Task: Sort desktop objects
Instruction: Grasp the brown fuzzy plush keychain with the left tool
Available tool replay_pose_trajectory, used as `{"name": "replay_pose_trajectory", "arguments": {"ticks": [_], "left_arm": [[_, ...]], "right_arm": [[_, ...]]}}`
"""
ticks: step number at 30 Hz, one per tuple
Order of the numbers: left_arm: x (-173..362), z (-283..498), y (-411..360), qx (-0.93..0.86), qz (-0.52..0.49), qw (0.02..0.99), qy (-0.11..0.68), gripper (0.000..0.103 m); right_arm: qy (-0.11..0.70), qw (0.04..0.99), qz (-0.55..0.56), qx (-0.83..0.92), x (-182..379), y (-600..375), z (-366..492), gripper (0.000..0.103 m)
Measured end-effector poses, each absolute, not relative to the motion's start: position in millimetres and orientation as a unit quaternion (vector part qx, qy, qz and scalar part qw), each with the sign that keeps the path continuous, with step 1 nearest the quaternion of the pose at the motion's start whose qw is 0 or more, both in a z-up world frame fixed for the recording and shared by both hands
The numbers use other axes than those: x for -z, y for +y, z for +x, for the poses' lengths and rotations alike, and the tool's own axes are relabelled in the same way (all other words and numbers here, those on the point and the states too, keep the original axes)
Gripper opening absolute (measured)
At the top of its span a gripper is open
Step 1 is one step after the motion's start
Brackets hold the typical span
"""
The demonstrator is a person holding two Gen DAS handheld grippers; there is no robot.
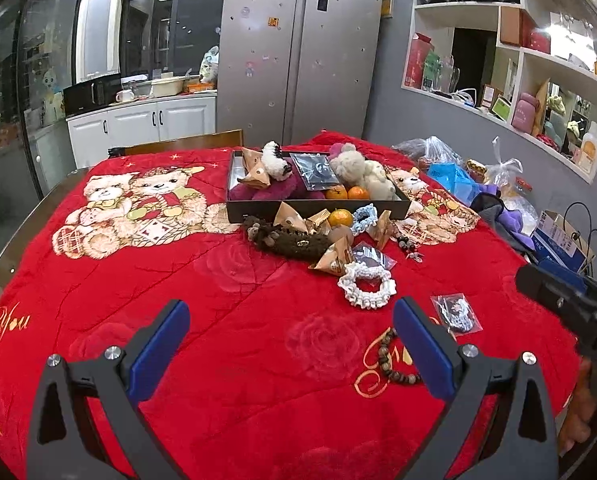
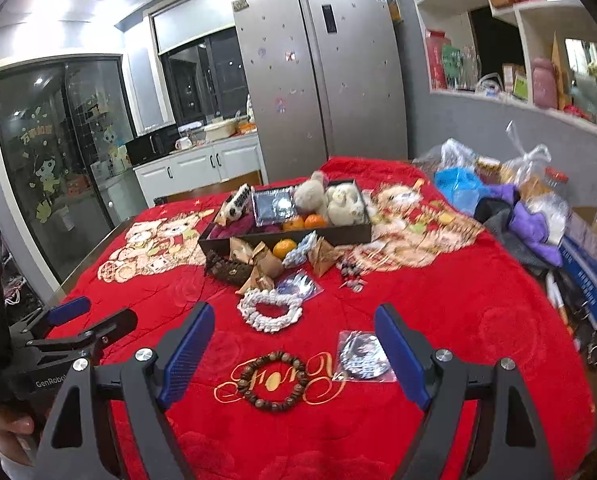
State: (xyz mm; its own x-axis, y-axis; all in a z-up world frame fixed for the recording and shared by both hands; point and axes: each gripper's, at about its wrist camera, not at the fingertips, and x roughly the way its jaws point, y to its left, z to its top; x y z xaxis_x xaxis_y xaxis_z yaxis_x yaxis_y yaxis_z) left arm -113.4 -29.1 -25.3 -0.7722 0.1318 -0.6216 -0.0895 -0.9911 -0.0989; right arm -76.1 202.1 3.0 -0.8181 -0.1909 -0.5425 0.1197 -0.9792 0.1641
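A dark tray (image 1: 318, 209) (image 2: 282, 241) on the red blanket holds plush toys, two oranges and a packet. Before its front wall lie an orange (image 1: 340, 217) (image 2: 284, 248), a blue scrunchie (image 1: 364, 216), a brown plush (image 1: 290, 240) and folded paper packets (image 1: 334, 258). Nearer are a white scrunchie (image 1: 366, 290) (image 2: 270, 312), a wooden bead bracelet (image 1: 390, 364) (image 2: 272, 380) and a plastic packet (image 1: 456, 314) (image 2: 362, 356). My left gripper (image 1: 290, 312) is open over bare blanket. My right gripper (image 2: 294, 314) is open, with the bracelet lying between its fingers.
Plastic bags (image 1: 438, 152), a purple cloth (image 2: 534, 224) and a blue box (image 1: 558, 240) crowd the table's right edge. A chair back (image 1: 186, 142) stands at the far side, with a fridge (image 1: 298, 52) behind it. The blanket's left half carries nothing.
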Motion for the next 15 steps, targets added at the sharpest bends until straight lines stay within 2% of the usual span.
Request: {"name": "replay_pose_trajectory", "arguments": {"ticks": [15], "left_arm": [[57.0, -244.6, -30.8, -0.919, -0.390, 0.051, -0.025, 0.102]], "right_arm": [[0.005, 0.059, 0.310, 0.949, 0.7, 194.7, -174.4, 0.084]]}}
